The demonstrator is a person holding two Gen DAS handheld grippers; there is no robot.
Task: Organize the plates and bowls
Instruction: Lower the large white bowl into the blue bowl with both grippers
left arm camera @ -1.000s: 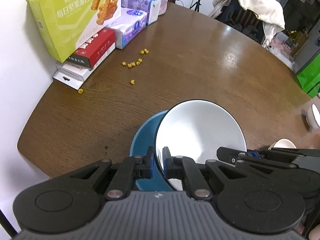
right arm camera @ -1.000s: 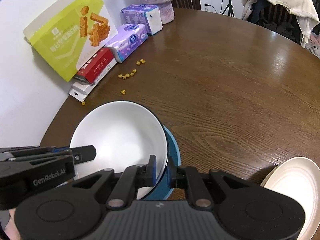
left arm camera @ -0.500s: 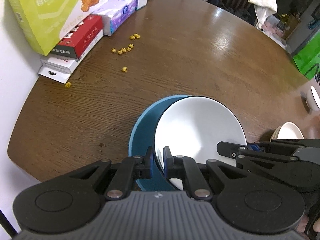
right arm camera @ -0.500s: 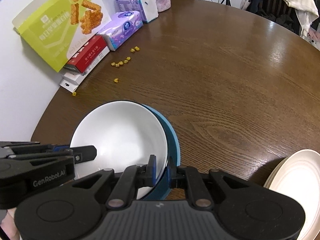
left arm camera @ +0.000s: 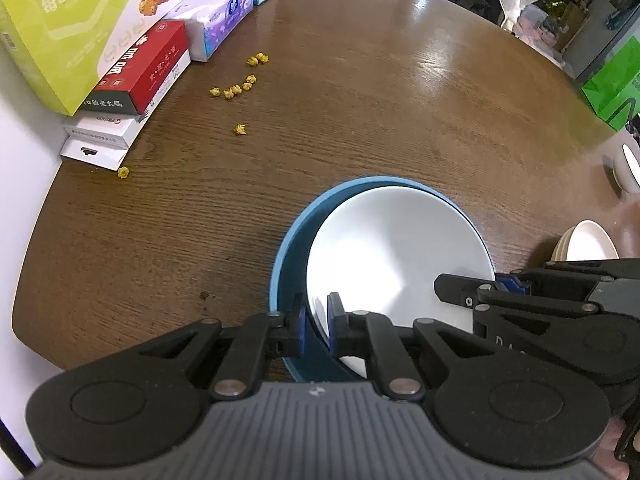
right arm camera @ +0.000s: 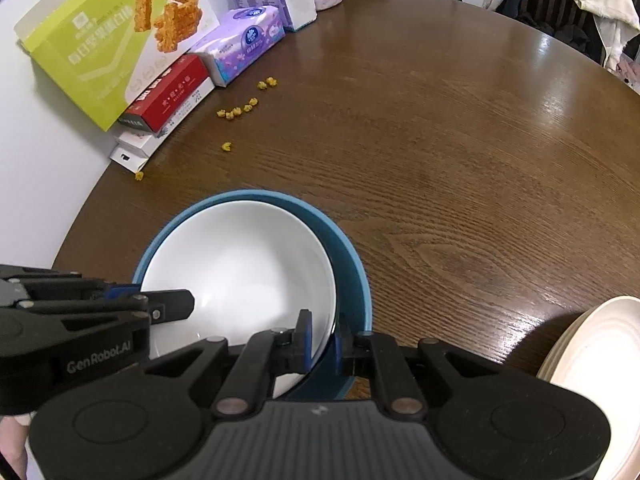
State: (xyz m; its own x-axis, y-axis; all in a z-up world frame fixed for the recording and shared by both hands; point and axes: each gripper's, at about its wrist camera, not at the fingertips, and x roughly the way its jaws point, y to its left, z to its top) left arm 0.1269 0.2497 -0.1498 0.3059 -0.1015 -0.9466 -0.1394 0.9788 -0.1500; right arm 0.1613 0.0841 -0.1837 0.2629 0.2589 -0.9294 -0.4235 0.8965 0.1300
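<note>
Left hand-held gripper (left arm camera: 316, 322) clamped on near rim of white bowl (left arm camera: 400, 252); right hand-held gripper (right arm camera: 322, 338) pinching opposite rim, w/ jaws nearly closed on both. White bowl nested inside blue bowl (right arm camera: 348, 256), tilted slightly, on wooden tabletop (right arm camera: 460, 160). Cream plates (right arm camera: 600, 360) nearby at right. Yellow crumbs (left arm camera: 236, 90) scattered near stacked boxes (left arm camera: 132, 76).

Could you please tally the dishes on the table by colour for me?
White bowl: 1
Blue bowl: 1
Cream plates, in a stack: at least 2, exact count unclear
Total: at least 4 dishes
</note>
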